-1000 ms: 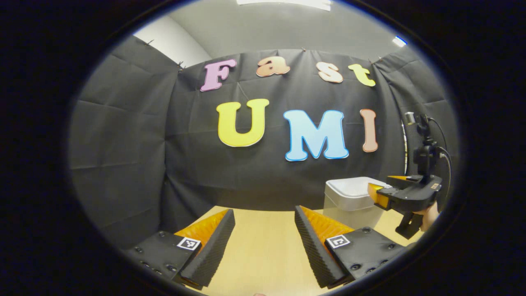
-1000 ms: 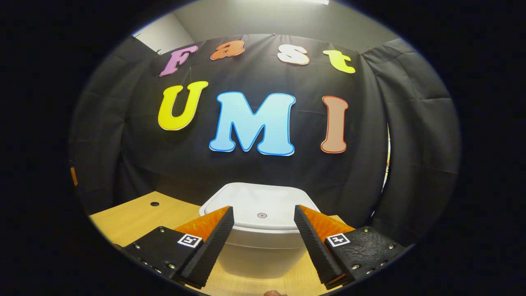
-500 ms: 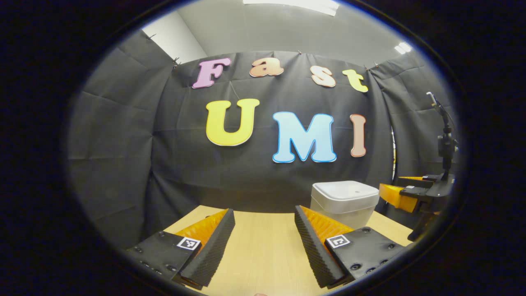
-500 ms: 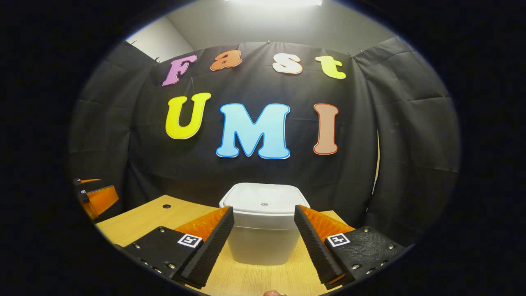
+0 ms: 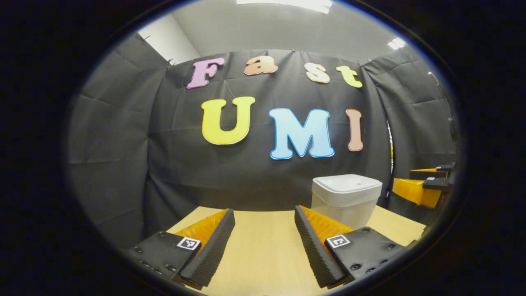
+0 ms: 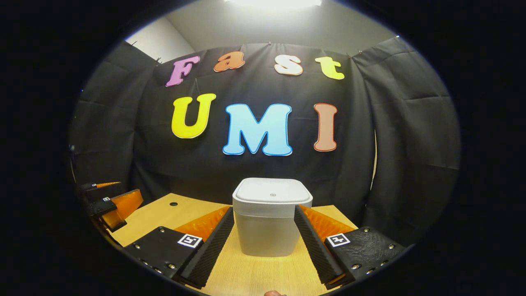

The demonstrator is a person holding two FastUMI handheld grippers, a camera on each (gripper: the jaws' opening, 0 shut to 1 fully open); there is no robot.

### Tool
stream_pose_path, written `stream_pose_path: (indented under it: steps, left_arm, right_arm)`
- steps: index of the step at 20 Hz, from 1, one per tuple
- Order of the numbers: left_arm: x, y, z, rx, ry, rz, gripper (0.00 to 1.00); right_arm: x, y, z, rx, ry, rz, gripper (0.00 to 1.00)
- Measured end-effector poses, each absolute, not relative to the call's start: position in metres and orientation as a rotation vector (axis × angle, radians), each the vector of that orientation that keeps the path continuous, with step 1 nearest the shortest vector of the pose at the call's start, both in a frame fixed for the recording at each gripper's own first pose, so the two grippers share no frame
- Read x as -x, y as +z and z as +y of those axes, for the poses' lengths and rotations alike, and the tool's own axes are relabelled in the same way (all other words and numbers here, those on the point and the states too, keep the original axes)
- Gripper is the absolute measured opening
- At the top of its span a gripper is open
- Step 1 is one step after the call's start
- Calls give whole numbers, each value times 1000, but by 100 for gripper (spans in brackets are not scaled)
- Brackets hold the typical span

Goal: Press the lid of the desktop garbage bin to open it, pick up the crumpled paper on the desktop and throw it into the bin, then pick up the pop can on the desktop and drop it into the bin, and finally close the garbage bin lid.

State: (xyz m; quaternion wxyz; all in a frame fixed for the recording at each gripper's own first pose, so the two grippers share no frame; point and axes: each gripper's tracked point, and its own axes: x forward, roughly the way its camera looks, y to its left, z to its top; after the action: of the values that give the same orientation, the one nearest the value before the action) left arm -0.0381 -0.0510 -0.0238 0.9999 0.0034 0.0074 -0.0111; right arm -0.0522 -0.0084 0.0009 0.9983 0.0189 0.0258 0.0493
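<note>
The white desktop garbage bin (image 6: 269,218) stands on the wooden desk (image 6: 160,216) near the back cloth, lid down. In the right gripper view it sits straight ahead, beyond the tips of my right gripper (image 6: 264,242), which is open and holds nothing. In the left gripper view the bin (image 5: 345,197) is to the right of my left gripper (image 5: 263,244), also open and empty over bare desk (image 5: 263,250). The right gripper (image 5: 423,187) appears at the far right edge of the left gripper view, and the left gripper (image 6: 113,203) at the far left of the right gripper view.
A small round hole (image 6: 174,204) is in the desk top left of the bin. The black cloth wall closes off the back and both sides just behind the bin.
My right gripper has drawn back from above the bin lid; the bin now looks smaller and farther off. The left gripper view has shifted slightly, with the bin nearer its middle.
</note>
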Motion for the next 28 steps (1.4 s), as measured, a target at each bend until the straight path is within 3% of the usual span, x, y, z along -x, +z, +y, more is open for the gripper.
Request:
stream_pose_path:
  steps: [14, 28]
  left_arm:
    - [36, -25, -46, -8, -74, 18, 95]
    - [53, -7, -26, 7, 19, -10, 96]
  right_arm:
    - [53, 21, 17, 20, 113, -4, 94]
    - [45, 29, 35, 48, 201, -43, 94]
